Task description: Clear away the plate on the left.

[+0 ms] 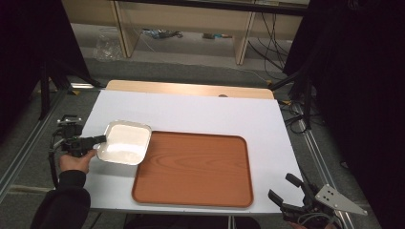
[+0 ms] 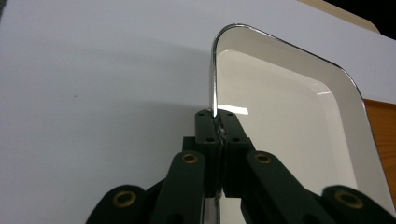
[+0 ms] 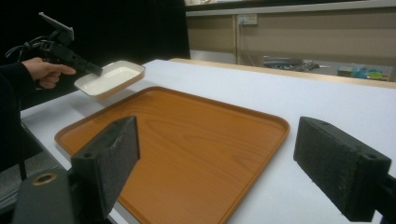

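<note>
left tongs [image 1: 99, 139] lift a white dish [image 1: 123, 142] over the desk [image 1: 200, 112]
their jaws are clamped on the dish's rim, holding it above the near-left corner of the wooden tray [image 1: 196, 167]; the right tongs [image 1: 286, 190] gape apart off the desk's near-right corner.

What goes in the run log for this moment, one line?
left gripper: shut on white dish rim, dish lifted over wooden tray corner | right gripper: open, idle at table edge
</note>
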Available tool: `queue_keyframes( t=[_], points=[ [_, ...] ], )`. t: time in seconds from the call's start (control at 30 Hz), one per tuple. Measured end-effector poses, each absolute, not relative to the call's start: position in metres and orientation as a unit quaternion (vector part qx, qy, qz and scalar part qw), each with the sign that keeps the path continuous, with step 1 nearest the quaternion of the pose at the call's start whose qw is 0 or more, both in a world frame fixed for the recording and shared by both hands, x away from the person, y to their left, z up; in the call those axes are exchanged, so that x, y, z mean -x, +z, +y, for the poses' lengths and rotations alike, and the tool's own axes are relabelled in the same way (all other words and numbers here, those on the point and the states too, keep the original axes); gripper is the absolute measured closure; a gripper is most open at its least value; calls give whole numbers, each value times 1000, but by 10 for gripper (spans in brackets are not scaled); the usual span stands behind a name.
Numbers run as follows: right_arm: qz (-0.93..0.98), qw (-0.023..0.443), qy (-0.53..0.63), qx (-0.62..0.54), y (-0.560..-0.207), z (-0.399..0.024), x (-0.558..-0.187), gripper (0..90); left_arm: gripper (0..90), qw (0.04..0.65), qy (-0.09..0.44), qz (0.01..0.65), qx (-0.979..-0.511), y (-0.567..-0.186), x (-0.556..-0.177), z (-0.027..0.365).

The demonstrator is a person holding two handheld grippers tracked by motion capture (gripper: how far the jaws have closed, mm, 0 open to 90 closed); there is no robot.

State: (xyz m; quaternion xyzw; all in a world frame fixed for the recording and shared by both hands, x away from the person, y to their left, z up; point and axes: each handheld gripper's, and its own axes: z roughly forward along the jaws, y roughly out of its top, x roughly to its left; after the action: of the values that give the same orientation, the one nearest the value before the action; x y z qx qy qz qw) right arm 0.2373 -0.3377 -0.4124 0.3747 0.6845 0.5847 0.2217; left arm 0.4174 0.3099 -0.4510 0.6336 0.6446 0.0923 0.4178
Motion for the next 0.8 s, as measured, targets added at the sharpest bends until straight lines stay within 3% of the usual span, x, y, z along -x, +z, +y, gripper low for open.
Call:
queue_keyframes(
  t=[0.8],
  points=[
    [684,212,587,-378,-413,-337,-237,153,883,439,42,585,-680,-446,-421,236]
  ],
)
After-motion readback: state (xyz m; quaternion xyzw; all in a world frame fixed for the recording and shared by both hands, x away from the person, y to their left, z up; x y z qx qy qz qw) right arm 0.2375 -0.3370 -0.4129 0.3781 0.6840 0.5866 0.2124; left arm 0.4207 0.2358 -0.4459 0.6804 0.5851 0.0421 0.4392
